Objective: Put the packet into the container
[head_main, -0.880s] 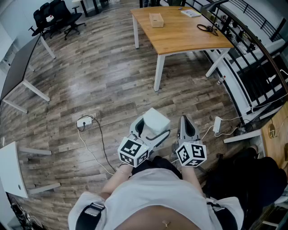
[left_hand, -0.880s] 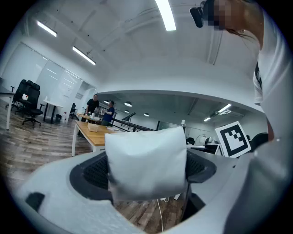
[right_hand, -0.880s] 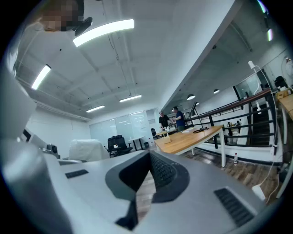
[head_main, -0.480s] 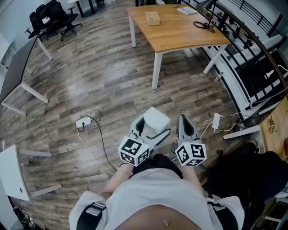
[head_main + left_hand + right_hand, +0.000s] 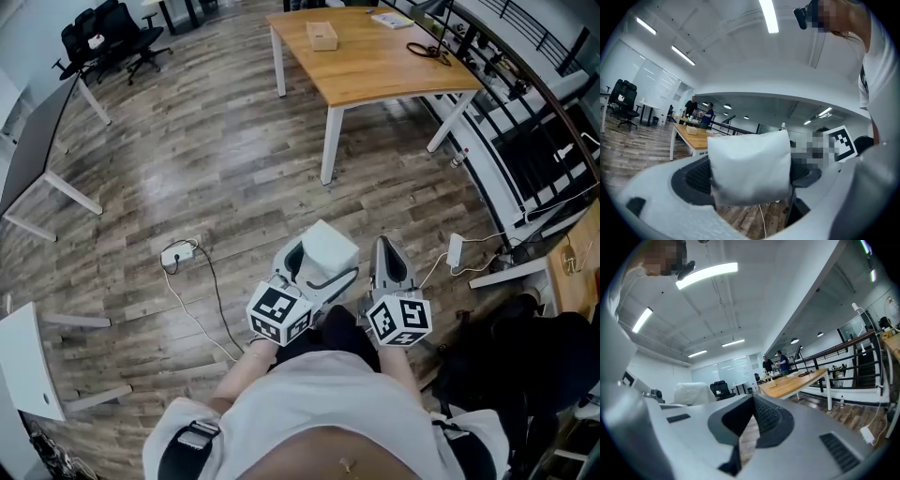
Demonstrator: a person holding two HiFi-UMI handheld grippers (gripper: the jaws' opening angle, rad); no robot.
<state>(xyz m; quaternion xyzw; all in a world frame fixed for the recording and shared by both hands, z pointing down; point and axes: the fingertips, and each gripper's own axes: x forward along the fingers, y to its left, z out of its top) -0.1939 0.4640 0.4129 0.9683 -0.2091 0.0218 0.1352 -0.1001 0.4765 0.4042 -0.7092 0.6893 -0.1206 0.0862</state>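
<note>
A white, pillow-like packet (image 5: 329,248) (image 5: 750,166) sits between the jaws of my left gripper (image 5: 317,262) (image 5: 750,174). The dark pads (image 5: 696,176) press on it from both sides, and the jaws stand wide around it. The right gripper (image 5: 389,255) (image 5: 751,420) is held beside it, close to the person's body, shut with nothing in it. From the right gripper view the packet (image 5: 693,392) shows at the left. A small tan box (image 5: 322,36) stands on the wooden table (image 5: 394,70) far ahead. Both grippers hang over the wood floor.
A power strip (image 5: 175,253) with a cable lies on the floor to the left. There is a white adapter (image 5: 455,253) to the right, a black bag (image 5: 511,361) at the right and a railing (image 5: 525,112) beyond it. White desks (image 5: 42,150) and office chairs (image 5: 108,33) stand at the left.
The head view has shifted a little, so the wooden table sits slightly differently in frame. Both grippers and the packet keep the same pose.
</note>
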